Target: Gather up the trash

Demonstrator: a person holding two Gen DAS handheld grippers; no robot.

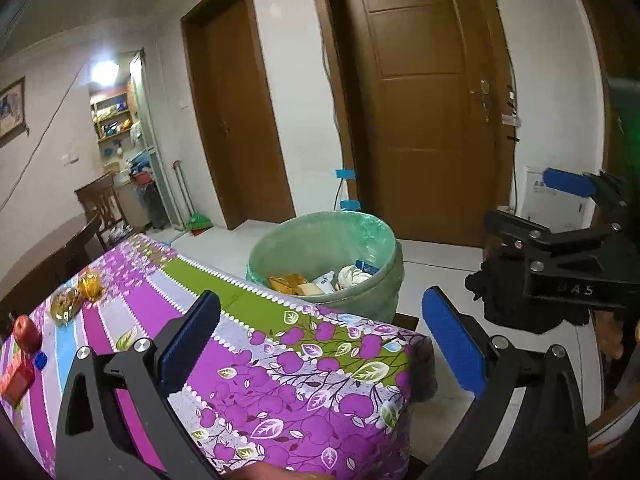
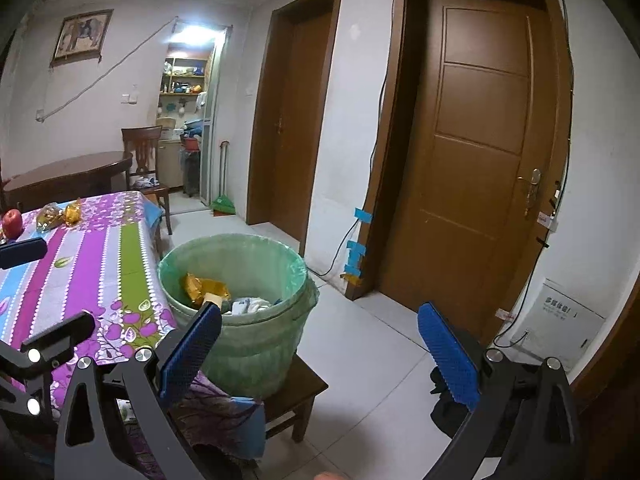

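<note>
Green-lined trash bin (image 2: 256, 320) upright, mouth upward; both hand-held grippers (image 1: 320, 344) (image 2: 320, 356) released, empty.

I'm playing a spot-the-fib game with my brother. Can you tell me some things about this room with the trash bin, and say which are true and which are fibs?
1. The trash bin has a green bag in it. True.
2. The bin is empty. False: wrappers and crumpled paper already lie inside.
3. The bin stands on a small wooden stool. True.
4. The left gripper is holding a wrapper. False: it is open with nothing between its fingers.
5. A red apple sits on the flowery tablecloth. True.
6. The right gripper is shut. False: it is open and empty.
</note>
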